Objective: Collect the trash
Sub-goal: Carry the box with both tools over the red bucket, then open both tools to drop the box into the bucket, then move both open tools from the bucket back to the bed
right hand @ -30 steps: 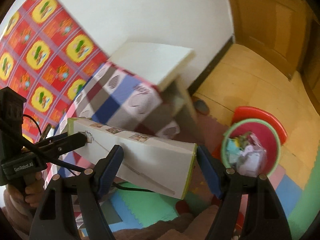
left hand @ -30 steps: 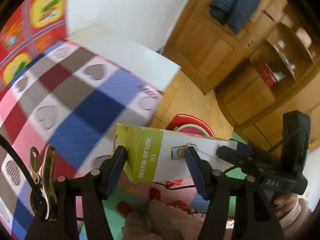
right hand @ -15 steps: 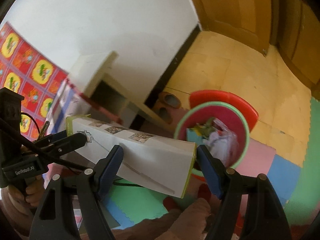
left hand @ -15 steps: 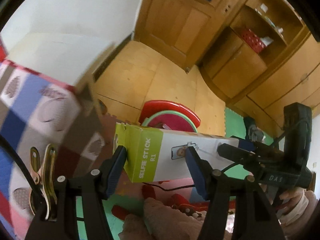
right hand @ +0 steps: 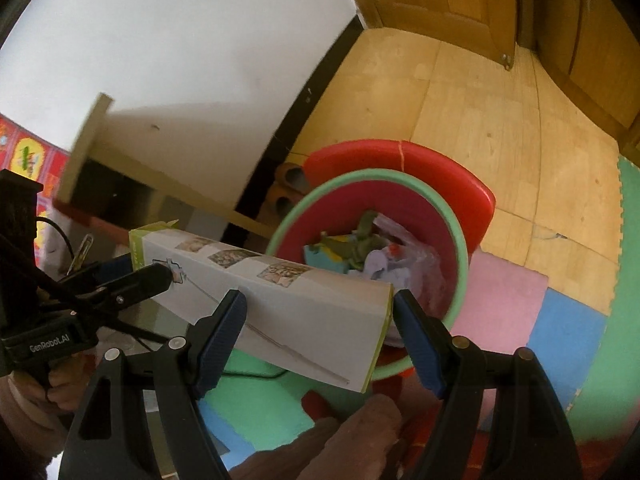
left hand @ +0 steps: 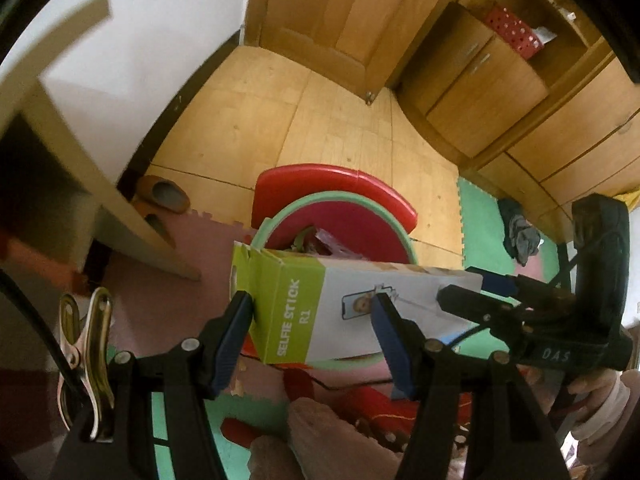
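The selfie-stick box [left hand: 320, 312] hangs in the air just this side of the trash bin [right hand: 456, 256], its long body level and its far edge overlapping the bin's green rim. Both grippers carry it together. The left gripper [left hand: 312, 320] clamps the green-labelled end, its blue pads pressed on the box at a middling spread. The right gripper [right hand: 320, 320] grips the plain white end across its width, the pads set wide and bearing on both sides.

The bin, standing on the foam floor mat [right hand: 504, 312] with a red stool [right hand: 400, 156] right behind it, already holds crumpled wrappers and a plastic bag [right hand: 404, 252], so part of the collecting looks done. For this box, pick-up and carry are behind; what remains is to bring it over the bin's mouth and let go. Beyond the bin lies bare wooden floor [right hand: 500, 120].
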Available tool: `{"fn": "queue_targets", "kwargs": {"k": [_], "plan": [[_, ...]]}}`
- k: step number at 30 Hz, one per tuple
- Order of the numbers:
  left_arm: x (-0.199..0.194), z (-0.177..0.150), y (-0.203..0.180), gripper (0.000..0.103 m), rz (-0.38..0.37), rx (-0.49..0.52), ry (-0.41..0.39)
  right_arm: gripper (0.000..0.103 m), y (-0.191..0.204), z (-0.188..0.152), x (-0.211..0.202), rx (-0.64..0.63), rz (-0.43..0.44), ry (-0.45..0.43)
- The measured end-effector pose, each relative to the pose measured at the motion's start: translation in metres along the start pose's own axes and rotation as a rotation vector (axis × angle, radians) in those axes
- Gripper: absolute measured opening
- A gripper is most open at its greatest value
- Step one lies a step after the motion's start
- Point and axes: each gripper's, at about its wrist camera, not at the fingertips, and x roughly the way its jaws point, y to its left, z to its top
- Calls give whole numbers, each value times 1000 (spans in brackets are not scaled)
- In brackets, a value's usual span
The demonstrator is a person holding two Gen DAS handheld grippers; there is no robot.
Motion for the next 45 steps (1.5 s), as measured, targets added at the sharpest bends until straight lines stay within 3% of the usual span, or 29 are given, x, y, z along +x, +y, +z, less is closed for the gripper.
{"fn": "queue_targets", "kwargs": {"k": [8,16,26,40,45], "plan": [[67,12,23,65,2,-20,69,77,-26,18,47,8,-12,54],[94,20,36,63,-13,-44,104,77,-31,22,60,-28,-49,69],[95,20,26,66,-31,-27,136,77,-16,20,56,-97,-84,69],[63,10,13,81,-10,-36,105,77,15,6,26,-164,-113,44],[43,4,7,91,-24,-34,81,77,29,1,11,-177,-119,22]]}}
